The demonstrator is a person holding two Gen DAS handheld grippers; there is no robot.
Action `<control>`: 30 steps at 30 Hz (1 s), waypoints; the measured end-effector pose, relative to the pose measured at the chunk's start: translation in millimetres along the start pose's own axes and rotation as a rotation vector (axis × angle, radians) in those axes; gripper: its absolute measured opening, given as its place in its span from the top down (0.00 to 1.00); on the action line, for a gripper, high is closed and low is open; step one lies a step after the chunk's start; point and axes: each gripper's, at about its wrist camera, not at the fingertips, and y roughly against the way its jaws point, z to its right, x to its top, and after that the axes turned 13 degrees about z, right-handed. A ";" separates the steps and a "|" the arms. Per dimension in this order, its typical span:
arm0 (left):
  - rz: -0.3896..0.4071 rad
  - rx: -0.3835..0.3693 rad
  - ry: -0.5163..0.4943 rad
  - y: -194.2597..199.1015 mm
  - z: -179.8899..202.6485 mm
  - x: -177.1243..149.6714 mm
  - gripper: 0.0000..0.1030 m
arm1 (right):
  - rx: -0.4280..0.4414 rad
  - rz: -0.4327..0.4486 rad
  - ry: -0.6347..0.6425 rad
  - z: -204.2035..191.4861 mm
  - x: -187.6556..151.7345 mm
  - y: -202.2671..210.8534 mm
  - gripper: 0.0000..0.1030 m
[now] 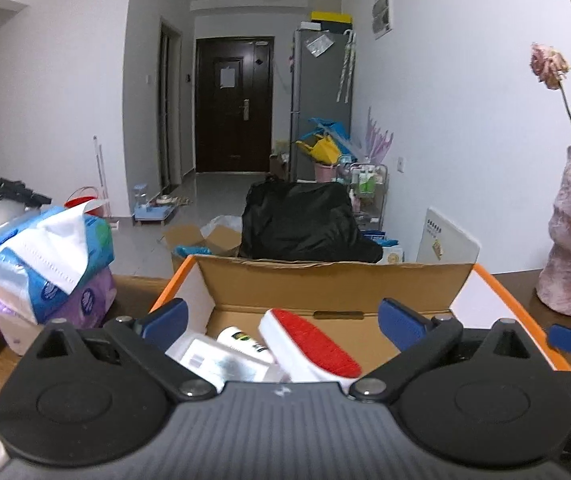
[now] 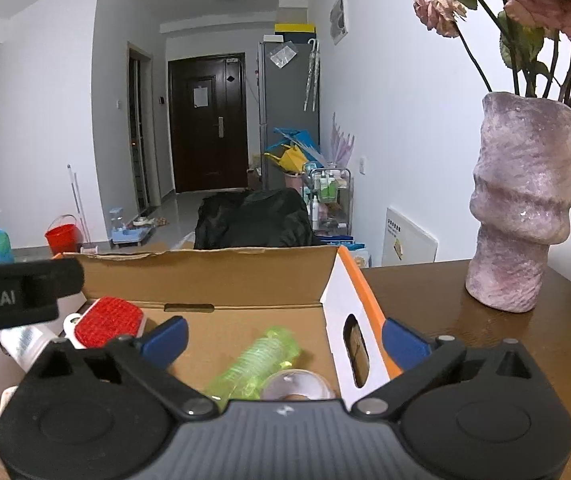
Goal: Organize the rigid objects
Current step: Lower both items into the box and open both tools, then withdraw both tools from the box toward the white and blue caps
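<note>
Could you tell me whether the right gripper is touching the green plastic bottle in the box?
Apart. In the right wrist view the right gripper stands wide open and the green plastic bottle lies on the box floor, clear of both fingers.

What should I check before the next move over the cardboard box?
1. Left gripper fingers open, nothing between them: ok.
2. Right gripper fingers open, nothing held: ok.
3. Red brush lies inside the cardboard box: ok.
4. Green translucent bottle and tape roll inside the box: ok.
5. Right gripper clear of the box's side wall: not ok, one finger is outside the wall.
6. More items left to organize: cannot tell.
</note>
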 end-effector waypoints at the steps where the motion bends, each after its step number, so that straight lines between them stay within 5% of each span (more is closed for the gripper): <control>1: -0.002 0.003 0.002 -0.6 -1.4 -0.3 0.00 | -0.002 -0.001 0.003 -0.6 0.1 0.4 0.00; 30: 0.057 0.029 0.006 56.6 -39.6 -5.4 0.00 | 0.036 0.103 0.018 -4.8 3.3 51.6 0.00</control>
